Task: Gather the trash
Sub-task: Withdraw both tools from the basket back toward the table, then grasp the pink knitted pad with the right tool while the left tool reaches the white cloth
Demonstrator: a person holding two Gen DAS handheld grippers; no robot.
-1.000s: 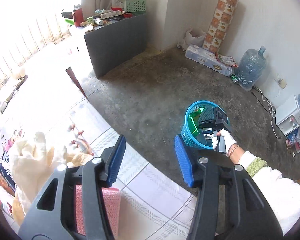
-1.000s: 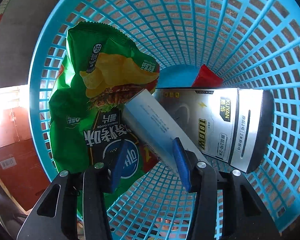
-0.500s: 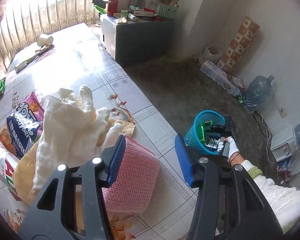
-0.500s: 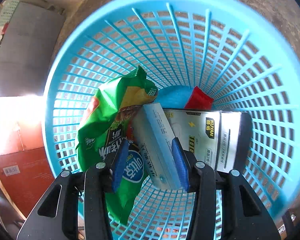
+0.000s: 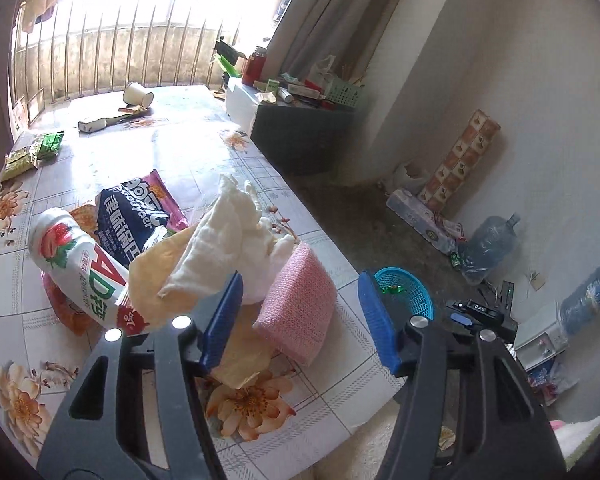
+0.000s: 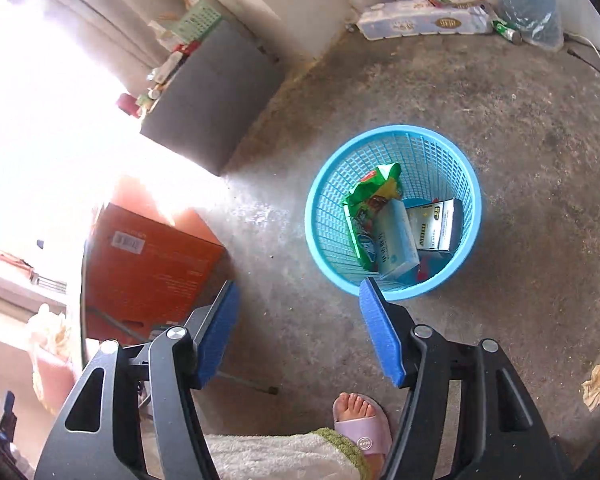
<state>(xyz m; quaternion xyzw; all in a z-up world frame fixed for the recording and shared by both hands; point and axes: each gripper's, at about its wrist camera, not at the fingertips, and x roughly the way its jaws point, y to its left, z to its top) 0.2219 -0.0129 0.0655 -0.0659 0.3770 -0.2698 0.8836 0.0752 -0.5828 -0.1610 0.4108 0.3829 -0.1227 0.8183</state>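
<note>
Over the table (image 5: 80,184), the left gripper (image 5: 300,316) has its fingers (image 5: 220,320) just widened, empty, pink sponge (image 5: 300,312) lying between them.

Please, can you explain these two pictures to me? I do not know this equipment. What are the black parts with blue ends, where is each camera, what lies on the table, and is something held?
A person holds a hand tool with two blue-padded fingers in each hand; each carries a camera looking along the fingers. One view shows the left gripper above a tiled table with a bottle, a snack bag, white cloth and a pink sponge. The other shows the right gripper above a blue basket on the floor, holding a chip bag and boxes. Both grippers have just been opening; neither holds anything.
</note>
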